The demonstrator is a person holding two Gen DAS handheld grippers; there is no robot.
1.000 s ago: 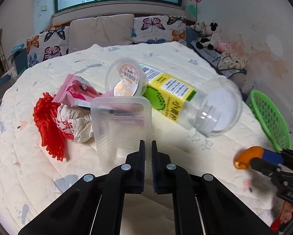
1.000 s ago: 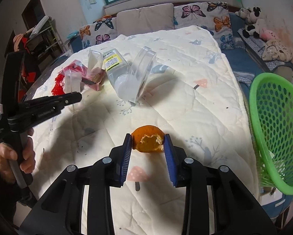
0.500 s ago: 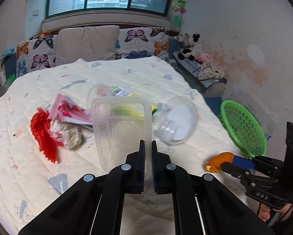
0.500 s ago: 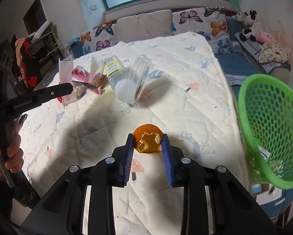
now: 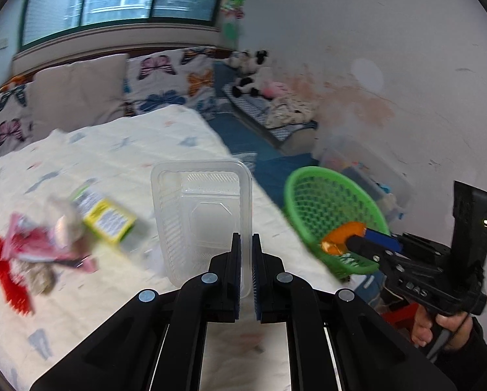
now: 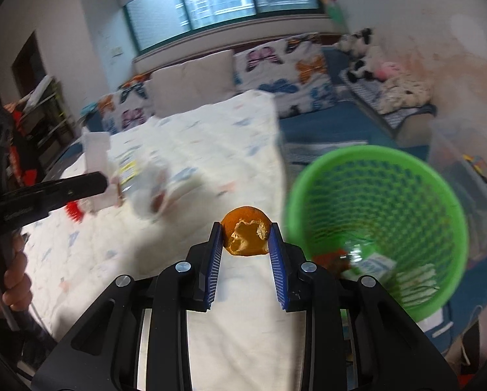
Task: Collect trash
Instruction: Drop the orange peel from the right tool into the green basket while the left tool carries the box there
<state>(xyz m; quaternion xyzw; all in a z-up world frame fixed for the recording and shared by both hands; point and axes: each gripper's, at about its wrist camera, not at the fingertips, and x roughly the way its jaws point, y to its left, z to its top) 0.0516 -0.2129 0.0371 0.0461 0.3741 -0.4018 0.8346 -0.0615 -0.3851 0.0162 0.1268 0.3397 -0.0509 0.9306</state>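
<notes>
Left gripper (image 5: 246, 244) clamped on rim of clear plastic tray (image 5: 201, 215), held upright above quilted bed (image 5: 119, 150). Right gripper (image 6: 246, 238) pinching orange peel (image 6: 246, 235) between blue pads, just beside green basket (image 6: 452, 202) rim. Bottle (image 5: 108, 216), pink wrapper (image 5: 31, 244), red scrap (image 5: 5, 277) lying on bed, blurred.

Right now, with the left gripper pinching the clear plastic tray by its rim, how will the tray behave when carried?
The clear plastic tray looks thin-walled and empty, so probably very light. Held by one rim in the left gripper, it may flex or swing. Its smooth plastic could slip.
</notes>
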